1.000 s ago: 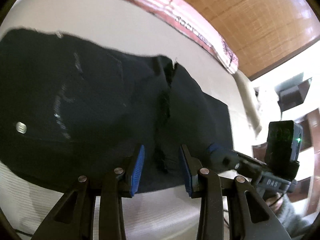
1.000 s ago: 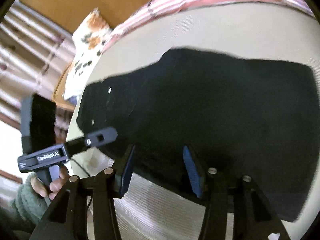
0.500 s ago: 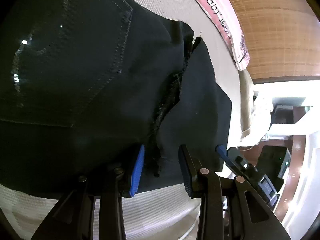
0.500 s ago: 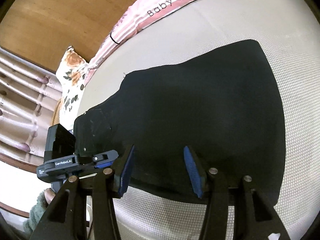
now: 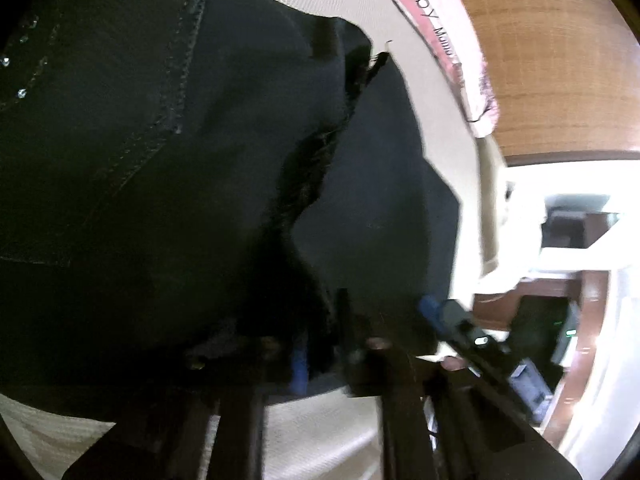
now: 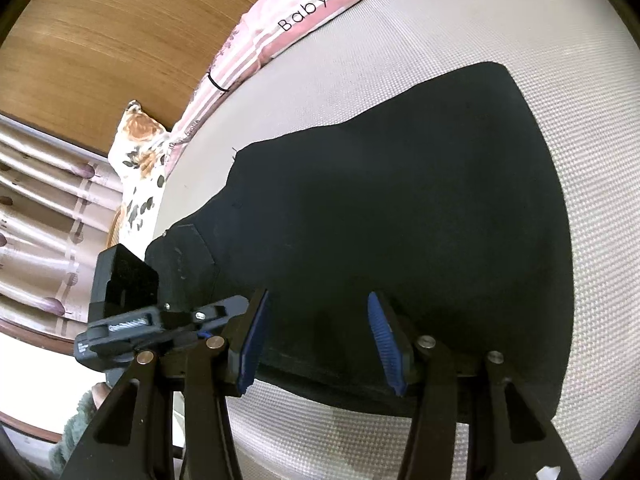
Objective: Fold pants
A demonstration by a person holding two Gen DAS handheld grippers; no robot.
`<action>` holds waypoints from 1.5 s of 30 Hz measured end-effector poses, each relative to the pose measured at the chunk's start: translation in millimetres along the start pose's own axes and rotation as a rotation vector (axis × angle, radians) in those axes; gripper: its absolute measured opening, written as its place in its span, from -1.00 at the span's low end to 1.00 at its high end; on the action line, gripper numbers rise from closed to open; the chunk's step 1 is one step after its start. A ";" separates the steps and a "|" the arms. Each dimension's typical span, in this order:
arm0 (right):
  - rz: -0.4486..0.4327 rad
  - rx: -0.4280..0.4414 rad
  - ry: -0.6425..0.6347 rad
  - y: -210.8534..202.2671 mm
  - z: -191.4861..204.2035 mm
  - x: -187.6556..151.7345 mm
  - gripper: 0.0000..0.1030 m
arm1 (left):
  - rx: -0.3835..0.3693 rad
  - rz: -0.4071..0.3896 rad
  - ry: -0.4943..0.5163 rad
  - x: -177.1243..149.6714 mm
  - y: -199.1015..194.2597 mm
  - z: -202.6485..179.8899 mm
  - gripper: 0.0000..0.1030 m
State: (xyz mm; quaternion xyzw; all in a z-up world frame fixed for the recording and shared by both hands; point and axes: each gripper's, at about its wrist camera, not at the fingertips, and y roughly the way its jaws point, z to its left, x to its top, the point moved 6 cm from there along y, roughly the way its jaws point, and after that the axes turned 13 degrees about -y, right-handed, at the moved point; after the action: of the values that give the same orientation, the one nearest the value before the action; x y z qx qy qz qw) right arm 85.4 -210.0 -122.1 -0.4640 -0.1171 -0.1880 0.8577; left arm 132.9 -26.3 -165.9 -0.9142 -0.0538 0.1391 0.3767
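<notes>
Black pants [image 6: 400,216] lie flat on a white textured mattress [image 6: 600,120]. In the left wrist view the pants [image 5: 140,160] fill the frame, with a stitched back pocket and the dark crotch seam. My left gripper [image 5: 320,356] is shut on the near edge of the pants by the crotch seam; it also shows at the left of the right wrist view [image 6: 160,320]. My right gripper [image 6: 316,340] is open, its blue pads astride the near edge of a pant leg, not closed on it. It shows in the left wrist view [image 5: 460,320].
A pink striped bumper [image 6: 304,16] printed "Baby Mama's" runs along the mattress's far edge, with wooden floor [image 6: 100,40] beyond. A floral pillow [image 6: 140,152] and curtains [image 6: 40,220] stand at the left. The mattress's near edge lies just below my grippers.
My left gripper has closed on the pants' near edge at the crotch seam. Both grippers have moved in closer to the fabric. The right gripper stays open.
</notes>
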 end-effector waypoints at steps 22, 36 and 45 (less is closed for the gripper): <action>-0.029 -0.169 -0.067 -18.9 -20.1 21.9 -0.06 | 0.233 -0.222 0.296 -21.9 -29.9 -14.9 -0.72; -0.021 -0.391 -0.172 5.5 -60.9 86.0 -0.27 | 0.274 -0.361 0.543 33.6 -2.3 -84.9 -0.66; -0.006 -0.412 -0.202 9.5 -58.3 86.8 -0.27 | 0.256 -0.316 0.454 65.9 17.7 -74.5 -0.67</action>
State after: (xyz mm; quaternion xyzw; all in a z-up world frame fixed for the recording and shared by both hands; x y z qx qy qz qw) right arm 169.3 -272.8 -128.2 -0.6456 -0.1630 -0.1629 0.7281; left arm 217.7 -75.7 -141.9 -0.8473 -0.0916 -0.1236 0.5083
